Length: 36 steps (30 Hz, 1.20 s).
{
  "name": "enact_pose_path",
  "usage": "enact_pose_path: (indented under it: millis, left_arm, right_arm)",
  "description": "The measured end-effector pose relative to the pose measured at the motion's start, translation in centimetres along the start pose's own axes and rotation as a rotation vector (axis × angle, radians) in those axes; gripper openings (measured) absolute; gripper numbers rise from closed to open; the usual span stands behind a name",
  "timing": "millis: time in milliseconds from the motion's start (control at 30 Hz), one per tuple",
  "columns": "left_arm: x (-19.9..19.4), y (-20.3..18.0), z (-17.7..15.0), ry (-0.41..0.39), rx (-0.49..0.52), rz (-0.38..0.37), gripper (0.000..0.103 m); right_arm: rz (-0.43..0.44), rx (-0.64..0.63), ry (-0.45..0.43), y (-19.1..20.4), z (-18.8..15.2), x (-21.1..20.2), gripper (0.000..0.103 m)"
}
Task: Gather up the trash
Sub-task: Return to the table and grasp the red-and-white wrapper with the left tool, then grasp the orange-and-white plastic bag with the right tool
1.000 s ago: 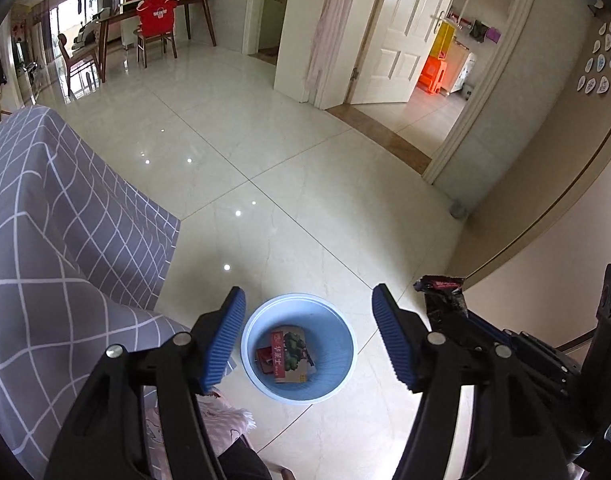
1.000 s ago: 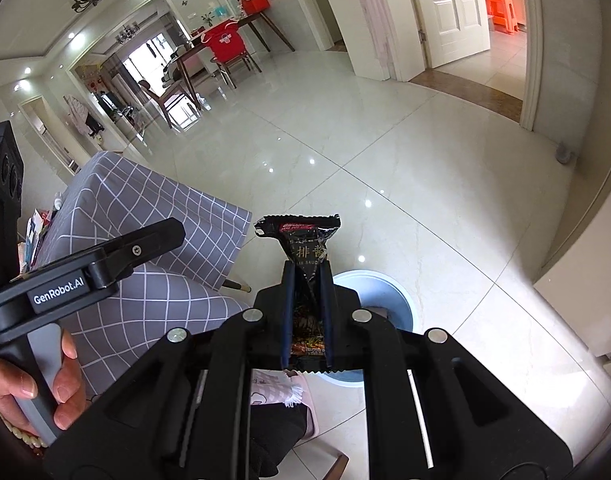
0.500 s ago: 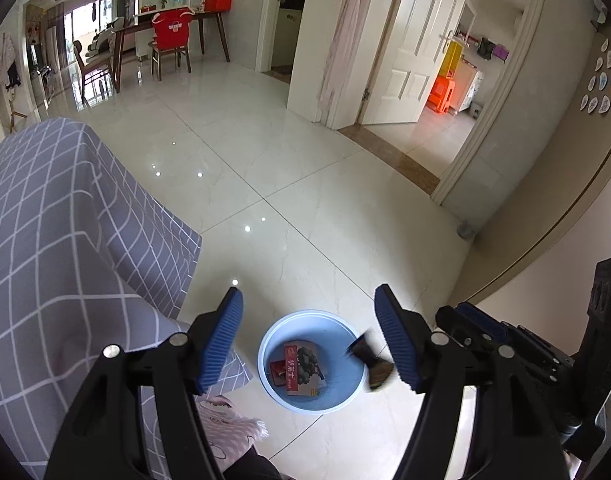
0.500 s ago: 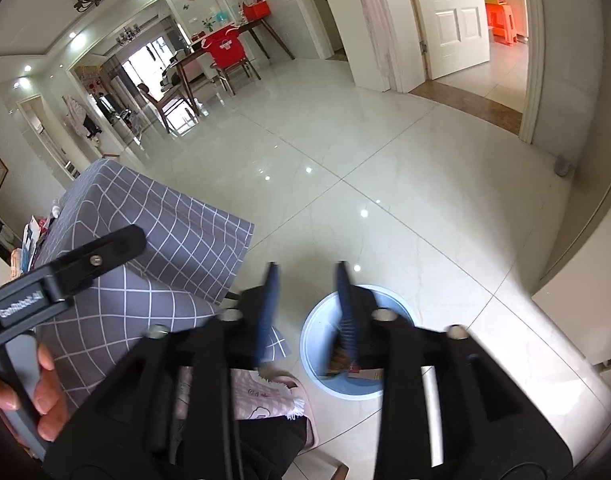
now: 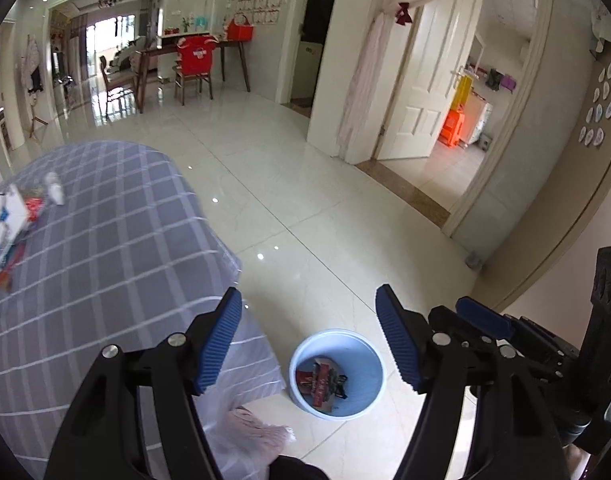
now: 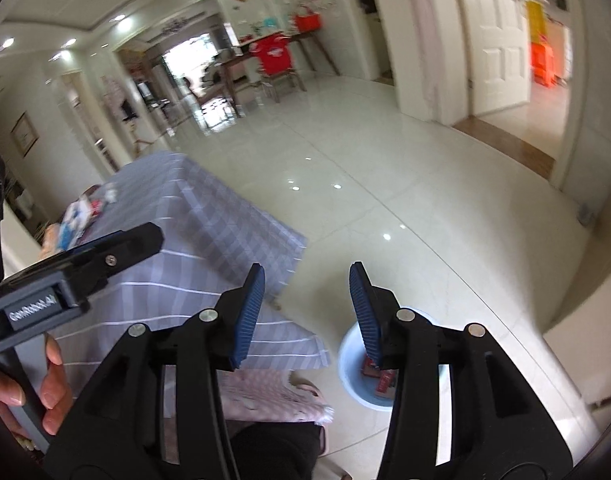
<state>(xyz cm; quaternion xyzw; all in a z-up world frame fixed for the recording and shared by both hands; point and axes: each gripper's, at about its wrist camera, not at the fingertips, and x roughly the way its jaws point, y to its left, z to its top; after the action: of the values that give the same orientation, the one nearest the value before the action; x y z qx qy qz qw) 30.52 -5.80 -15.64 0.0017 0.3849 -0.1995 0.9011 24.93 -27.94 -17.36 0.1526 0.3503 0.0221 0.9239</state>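
A light-blue bin [image 5: 369, 380] stands on the tiled floor beside the table, with red and dark wrappers [image 5: 323, 384] lying in it. My left gripper [image 5: 307, 292] hangs open above and before the bin, with nothing between its blue pads. In the right wrist view the right gripper [image 6: 307, 268] is open and empty too, and its right finger covers part of the bin [image 6: 355, 380]. More packets [image 5: 5, 220] lie blurred on the grey checked tablecloth [image 5: 105, 260] at the far left, also seen as packets [image 6: 77, 212] in the right wrist view.
A hand [image 6: 45, 384] holds the left gripper's handle. Pink cloth [image 5: 253, 432] hangs below the table's edge near the bin. A white door [image 5: 421, 92] stands ajar at the right. A dining table with a red-covered chair [image 5: 195, 64] is far back.
The right gripper opened and the dark snack wrapper fell into the bin. Both grippers rose and drew back, so the bin looks smaller and the table top with its packets came into view.
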Motion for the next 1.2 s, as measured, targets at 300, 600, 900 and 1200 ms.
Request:
enact_pose_path:
  millis: [300,600,900,1200]
  left_arm:
    - [-6.4,11.8,-0.7,-0.074,-0.14,0.174,0.068]
    - [-8.8,24.4,-3.0,-0.066,-0.338,0.318,0.068]
    - [-6.3,29.3,-3.4,0.007,-0.396,0.314,0.052]
    - [-9.7,30.2,-3.2,-0.085,-0.355,0.255,0.015]
  right_arm:
    - [0.138,-0.163,0.005,12.2,0.8,1.4,0.044]
    - [0.224,-0.28,0.078,22.2,0.8,6.1,0.044]
    - [0.248,-0.33,0.129,27.5,0.8,9.7,0.044]
    - [0.272,-0.37,0.124,31.8,1.2,10.0,0.044]
